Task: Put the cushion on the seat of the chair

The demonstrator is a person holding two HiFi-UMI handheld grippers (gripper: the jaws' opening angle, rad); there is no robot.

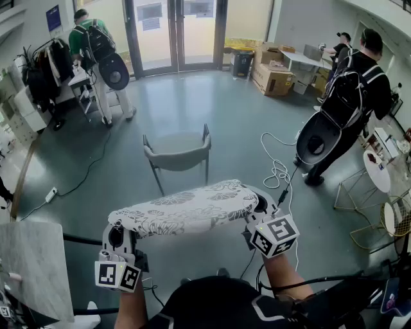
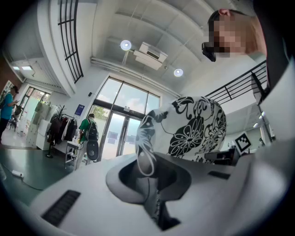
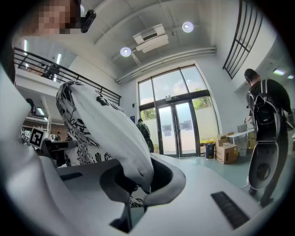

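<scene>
We hold the cushion aloft, left gripper and right gripper each clamped on an end, short of the chair; we advise carrying it forward evenly, then lowering it flat onto the seat

No text, number or brand could be read anywhere. A blue sign was seen on the wall left of the glass doors, but its print was too small to be made out. Paper notices were stuck on the door panes, their wording blurred. Only black-and-white square patterns, no letters, were carried on the cube of the left gripper and the cube of the right gripper. The cardboard boxes showed no legible print.
</scene>
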